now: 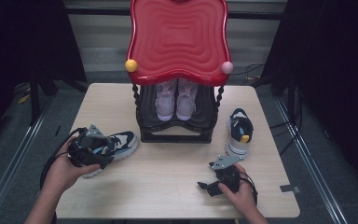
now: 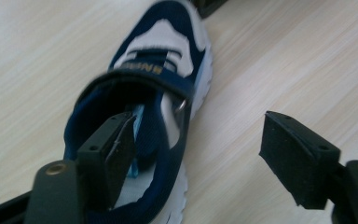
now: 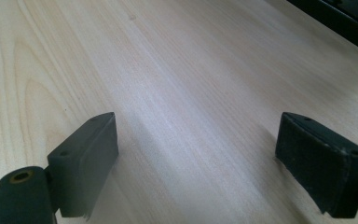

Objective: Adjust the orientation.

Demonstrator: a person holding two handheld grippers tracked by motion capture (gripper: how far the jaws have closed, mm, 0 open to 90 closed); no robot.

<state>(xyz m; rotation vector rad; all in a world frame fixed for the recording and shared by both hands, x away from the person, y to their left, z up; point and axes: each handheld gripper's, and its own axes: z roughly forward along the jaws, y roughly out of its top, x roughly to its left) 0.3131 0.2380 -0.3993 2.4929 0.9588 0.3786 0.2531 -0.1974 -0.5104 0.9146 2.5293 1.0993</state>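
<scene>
Hovering my left claw (image 2: 198, 154) wide open over the navy sneaker (image 2: 158, 93), strap lettering blurred, one jaw inside its collar, right claw (image 3: 196, 163) open above the surface (image 3: 177, 70)

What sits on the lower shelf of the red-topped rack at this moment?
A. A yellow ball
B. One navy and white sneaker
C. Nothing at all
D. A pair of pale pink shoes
D: the high view shows a pair of pale pink shoes side by side on the lower shelf of the rack, under its red top.
</scene>
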